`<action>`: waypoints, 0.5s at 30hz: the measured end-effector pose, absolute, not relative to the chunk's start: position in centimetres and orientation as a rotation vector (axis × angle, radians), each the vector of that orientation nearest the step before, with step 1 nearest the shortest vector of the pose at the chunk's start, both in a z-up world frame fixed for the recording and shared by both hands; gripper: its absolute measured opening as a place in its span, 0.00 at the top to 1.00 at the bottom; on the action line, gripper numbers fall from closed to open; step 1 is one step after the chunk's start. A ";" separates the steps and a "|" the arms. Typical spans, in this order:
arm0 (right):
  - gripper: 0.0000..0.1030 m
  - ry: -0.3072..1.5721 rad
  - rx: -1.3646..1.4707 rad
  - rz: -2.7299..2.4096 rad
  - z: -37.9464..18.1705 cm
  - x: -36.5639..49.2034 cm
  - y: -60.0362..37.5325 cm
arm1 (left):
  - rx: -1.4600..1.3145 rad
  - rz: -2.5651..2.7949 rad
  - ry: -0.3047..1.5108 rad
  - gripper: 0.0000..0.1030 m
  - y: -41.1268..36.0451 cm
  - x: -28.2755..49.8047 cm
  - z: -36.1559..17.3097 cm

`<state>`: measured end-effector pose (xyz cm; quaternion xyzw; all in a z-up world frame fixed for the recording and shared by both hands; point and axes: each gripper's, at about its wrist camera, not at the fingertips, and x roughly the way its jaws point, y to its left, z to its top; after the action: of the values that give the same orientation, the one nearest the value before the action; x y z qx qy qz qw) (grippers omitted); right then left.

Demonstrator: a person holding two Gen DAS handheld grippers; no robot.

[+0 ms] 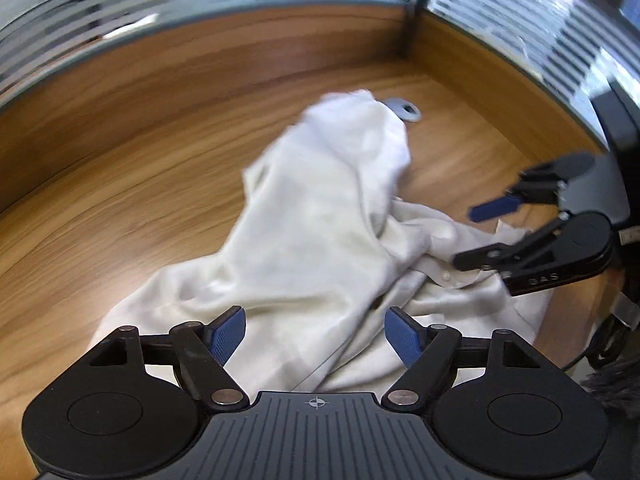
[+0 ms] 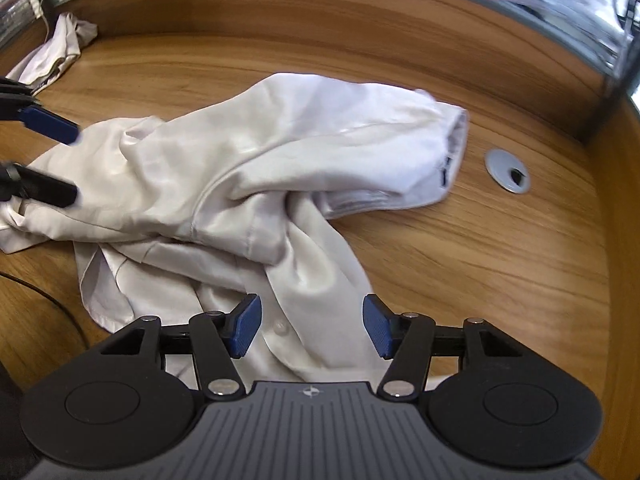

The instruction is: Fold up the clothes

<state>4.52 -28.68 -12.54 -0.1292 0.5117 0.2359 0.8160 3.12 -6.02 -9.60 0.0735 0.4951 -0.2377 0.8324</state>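
Note:
A crumpled white button shirt point(image 1: 320, 240) point(image 2: 248, 176) lies in a heap on the wooden table point(image 1: 120, 184) point(image 2: 460, 272), one sleeve stretched toward the far side. My left gripper point(image 1: 316, 334) hovers open over the shirt's near edge, with nothing between its blue pads. It also shows as the left gripper point(image 2: 72, 164) at the left edge of the right wrist view, open above the cloth. My right gripper point(image 2: 312, 328) is open over a buttoned edge of the shirt. From the left wrist view the right gripper point(image 1: 466, 236) stands open at the shirt's right side.
A grey cable grommet point(image 1: 406, 110) point(image 2: 508, 171) sits in the table just past the sleeve cuff. A second pale garment point(image 2: 56, 54) lies bunched at the far left. A wooden rim and striped glass partitions point(image 1: 120, 12) bound the table. A black cable point(image 2: 48, 296) runs at left.

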 end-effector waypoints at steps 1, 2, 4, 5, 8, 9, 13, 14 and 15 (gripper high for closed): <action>0.40 1.088 -0.288 0.512 -12.8 4.7 -28.2 | 0.171 -0.512 1.046 0.24 -6.6 3.3 -10.0; 0.42 1.085 -0.304 0.520 -13.0 4.8 -27.8 | 0.187 -0.522 1.040 0.24 -7.3 3.4 -10.5; 0.49 1.083 -0.332 0.532 -13.5 5.0 -27.1 | 0.220 -0.546 1.026 0.24 -8.5 3.6 -11.4; 0.55 1.083 -0.344 0.536 -13.7 5.2 -26.8 | 0.239 -0.557 1.020 0.24 -9.1 3.6 -11.8; 0.70 1.093 -0.373 0.532 -14.5 5.6 -26.3 | 0.313 -0.584 0.992 0.34 -10.8 3.9 -12.7; 0.75 1.097 -0.379 0.531 -14.7 5.7 -26.2 | 0.331 -0.587 0.988 0.39 -11.3 4.1 -13.0; 0.93 1.088 -0.401 0.519 -14.9 5.6 -25.9 | 0.324 -0.521 0.960 0.94 -10.4 5.0 -12.4; 0.95 1.080 -0.405 0.511 -14.8 5.6 -25.9 | 0.306 -0.490 0.950 0.94 -9.6 5.3 -12.0; 0.96 1.070 -0.403 0.501 -14.6 5.6 -26.0 | 0.288 -0.458 0.939 0.94 -8.9 5.5 -11.5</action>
<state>5.59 -26.00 -14.58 -0.1887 0.5011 0.2344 0.8114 5.55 -8.87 -11.47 0.1369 0.4470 -0.2179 0.8567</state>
